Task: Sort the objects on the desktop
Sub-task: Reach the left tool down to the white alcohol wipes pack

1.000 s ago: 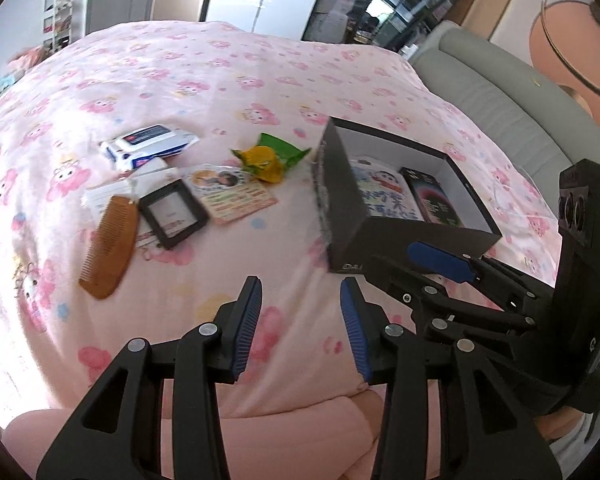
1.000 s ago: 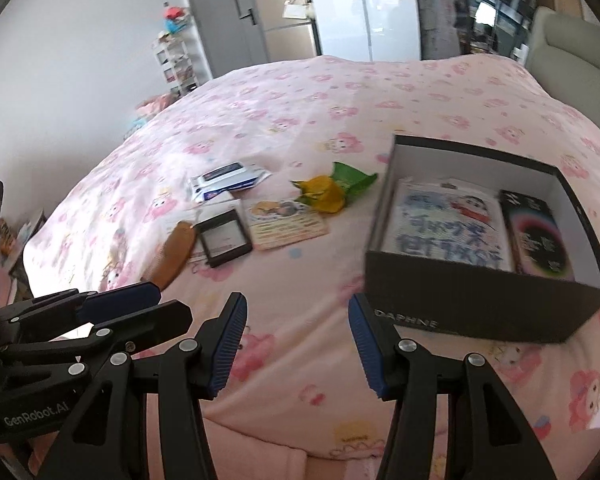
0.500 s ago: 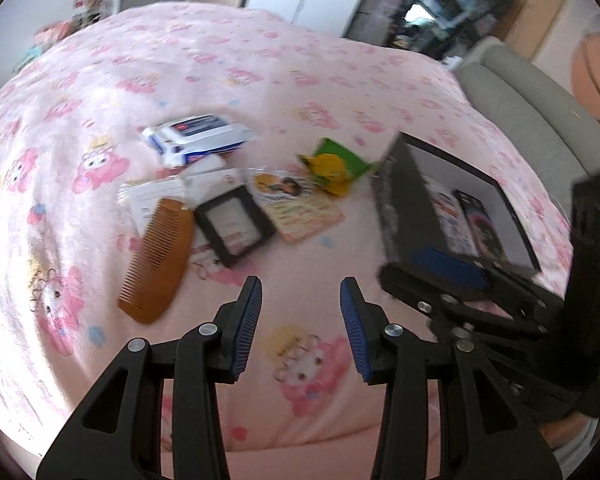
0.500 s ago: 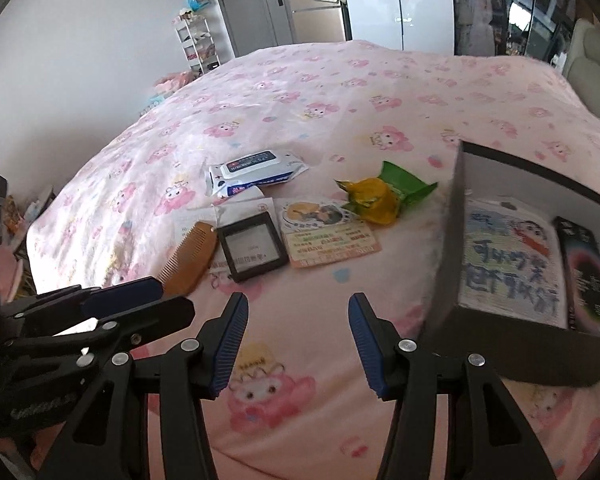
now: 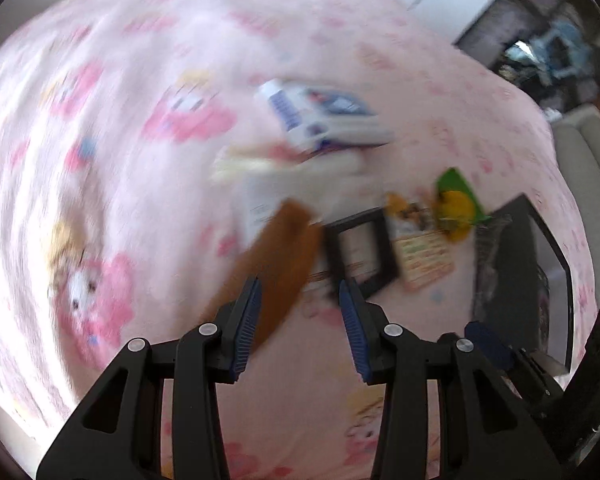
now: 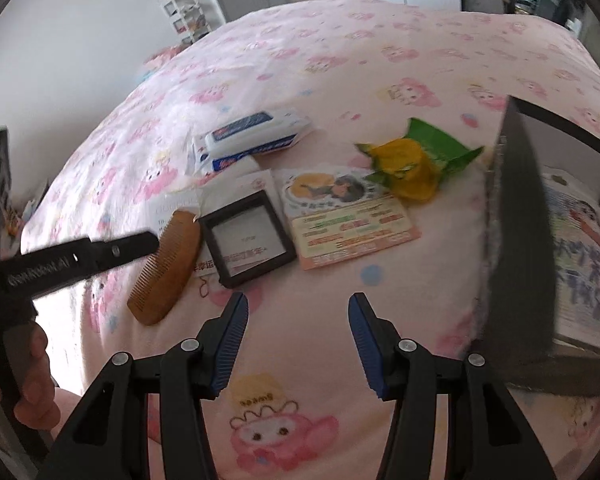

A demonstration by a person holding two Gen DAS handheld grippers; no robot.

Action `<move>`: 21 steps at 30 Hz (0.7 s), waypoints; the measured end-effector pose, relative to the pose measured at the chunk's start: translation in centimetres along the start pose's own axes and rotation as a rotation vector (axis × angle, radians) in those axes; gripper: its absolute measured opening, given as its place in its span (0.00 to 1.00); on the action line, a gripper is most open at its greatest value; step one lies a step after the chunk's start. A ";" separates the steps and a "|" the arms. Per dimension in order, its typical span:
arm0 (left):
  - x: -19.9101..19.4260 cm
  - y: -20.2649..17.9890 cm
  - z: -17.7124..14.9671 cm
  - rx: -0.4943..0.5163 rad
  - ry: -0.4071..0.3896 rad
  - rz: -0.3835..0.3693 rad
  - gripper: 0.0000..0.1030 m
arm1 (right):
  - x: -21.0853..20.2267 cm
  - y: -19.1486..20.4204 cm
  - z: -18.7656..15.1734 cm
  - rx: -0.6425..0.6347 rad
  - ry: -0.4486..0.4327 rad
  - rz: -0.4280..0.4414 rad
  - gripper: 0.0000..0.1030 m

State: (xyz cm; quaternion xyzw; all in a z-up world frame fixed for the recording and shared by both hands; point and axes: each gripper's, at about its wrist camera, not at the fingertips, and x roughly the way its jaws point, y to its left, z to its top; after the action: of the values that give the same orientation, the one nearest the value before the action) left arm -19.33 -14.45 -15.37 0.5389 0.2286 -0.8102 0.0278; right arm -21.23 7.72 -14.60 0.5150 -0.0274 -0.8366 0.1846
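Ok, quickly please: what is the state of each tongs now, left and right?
Left tongs: open, holding nothing, above the wooden comb.
Right tongs: open, holding nothing.

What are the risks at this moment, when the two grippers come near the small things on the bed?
1. The wooden comb overlaps a white paper and lies close beside the black frame, so the left gripper may catch or push those too.
2. The pink blanket looks soft; flat things like the printed card may be hard to pinch without grabbing fabric.
3. The right gripper is close to the dark box wall and may bump it.
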 end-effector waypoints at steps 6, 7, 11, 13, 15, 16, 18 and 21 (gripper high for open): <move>1.6 3.1 0.5 -0.131 0.036 0.006 0.39 | 3.3 1.8 0.5 -0.003 0.061 0.068 0.48; 1.9 3.5 0.4 -0.146 0.050 0.008 0.39 | 3.6 2.2 0.5 -0.007 0.069 0.079 0.48; 3.3 4.3 0.0 -0.194 0.104 -0.017 0.42 | 5.3 4.4 0.2 -0.037 0.112 0.126 0.48; 3.8 4.4 -0.3 -0.210 0.128 -0.046 0.45 | 5.9 5.2 -0.2 -0.042 0.128 0.137 0.48; 4.3 4.5 -0.6 -0.225 0.151 -0.075 0.45 | 6.3 5.6 -0.5 -0.037 0.139 0.143 0.48; 4.5 4.3 -0.8 -0.226 0.170 -0.108 0.45 | 6.3 5.5 -0.7 -0.030 0.140 0.143 0.48; 4.7 3.7 -1.2 -0.218 0.202 -0.168 0.45 | 6.1 5.4 -1.1 -0.014 0.141 0.141 0.48; 4.2 3.3 -1.3 -0.206 0.205 -0.215 0.45 | 5.4 4.6 -1.3 0.006 0.128 0.110 0.48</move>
State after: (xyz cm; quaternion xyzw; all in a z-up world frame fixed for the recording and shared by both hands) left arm -19.04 -16.04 -20.62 0.5855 0.3684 -0.7217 -0.0275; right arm -20.99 1.76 -18.73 0.5657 -0.0465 -0.7905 0.2301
